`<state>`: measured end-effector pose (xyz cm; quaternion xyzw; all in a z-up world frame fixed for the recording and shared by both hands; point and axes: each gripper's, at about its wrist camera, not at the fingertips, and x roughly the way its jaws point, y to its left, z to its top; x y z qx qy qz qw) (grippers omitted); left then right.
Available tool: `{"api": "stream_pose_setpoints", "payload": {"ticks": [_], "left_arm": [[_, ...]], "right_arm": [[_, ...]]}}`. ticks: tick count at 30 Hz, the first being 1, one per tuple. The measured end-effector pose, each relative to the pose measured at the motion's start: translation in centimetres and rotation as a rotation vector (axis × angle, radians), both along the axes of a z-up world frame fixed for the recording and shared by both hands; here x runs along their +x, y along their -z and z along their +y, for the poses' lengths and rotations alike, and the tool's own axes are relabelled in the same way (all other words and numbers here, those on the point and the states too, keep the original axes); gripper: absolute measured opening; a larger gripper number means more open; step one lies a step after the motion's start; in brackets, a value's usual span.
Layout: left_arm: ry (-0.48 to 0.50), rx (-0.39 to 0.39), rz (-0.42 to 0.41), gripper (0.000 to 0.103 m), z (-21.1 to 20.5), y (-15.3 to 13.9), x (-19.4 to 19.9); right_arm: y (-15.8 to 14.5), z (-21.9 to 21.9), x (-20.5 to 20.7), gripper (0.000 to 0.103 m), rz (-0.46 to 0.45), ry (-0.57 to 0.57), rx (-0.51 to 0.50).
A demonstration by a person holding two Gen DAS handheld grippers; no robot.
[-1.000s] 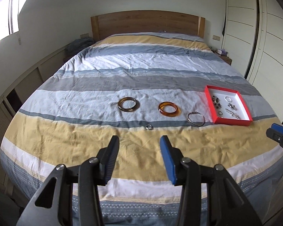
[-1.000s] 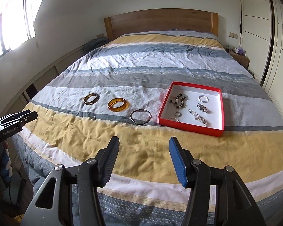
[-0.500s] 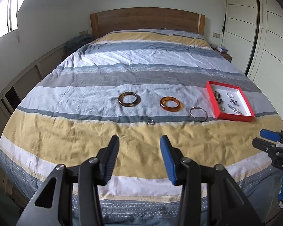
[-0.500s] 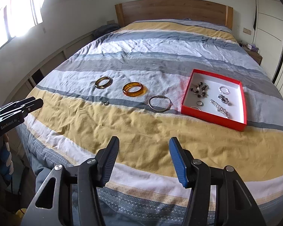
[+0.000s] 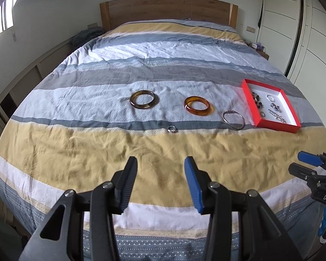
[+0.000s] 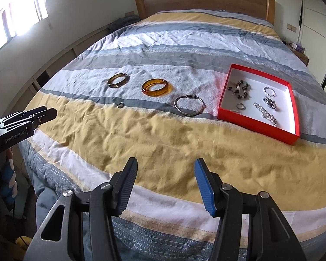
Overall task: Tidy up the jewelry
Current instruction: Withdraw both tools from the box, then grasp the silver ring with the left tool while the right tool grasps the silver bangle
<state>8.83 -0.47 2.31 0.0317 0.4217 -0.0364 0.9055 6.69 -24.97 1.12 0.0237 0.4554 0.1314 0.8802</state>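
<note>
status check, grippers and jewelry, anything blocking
Left gripper and right gripper open, empty. Three bangles, nearest the silver bangle, and small ring outside the red box. Nothing blocking.

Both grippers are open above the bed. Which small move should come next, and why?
Probably bring the right gripper forward and down to the silver bangle. It lies loose on the duvet, nearest the red box that already holds small jewelry, and both grippers hold nothing.
</note>
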Motion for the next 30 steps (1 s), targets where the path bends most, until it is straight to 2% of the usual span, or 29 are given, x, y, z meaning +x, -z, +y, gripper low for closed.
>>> {"api": "stream_pose_setpoints", "payload": {"ticks": [11, 15, 20, 24, 30], "left_arm": [[-0.028, -0.027, 0.103, 0.043, 0.6, 4.6, 2.8], [-0.001, -0.042, 0.114, 0.043, 0.2, 5.9, 4.5], [0.038, -0.078, 0.127, 0.043, -0.6, 7.4, 7.9], [0.049, -0.075, 0.123, 0.043, -1.4, 8.5, 10.7], [0.049, -0.077, 0.119, 0.043, -1.9, 10.0, 14.1]], "right_arm": [[2.6, -0.2, 1.8, 0.046, 0.047, -0.023, 0.004], [3.3, 0.0, 3.4, 0.044, 0.058, -0.056, -0.003], [3.5, 0.7, 7.2, 0.042, 0.05, -0.105, -0.01], [4.0, 1.6, 11.1, 0.04, 0.04, -0.136, -0.023], [6.2, 2.5, 16.7, 0.031, 0.069, -0.143, -0.025]]}}
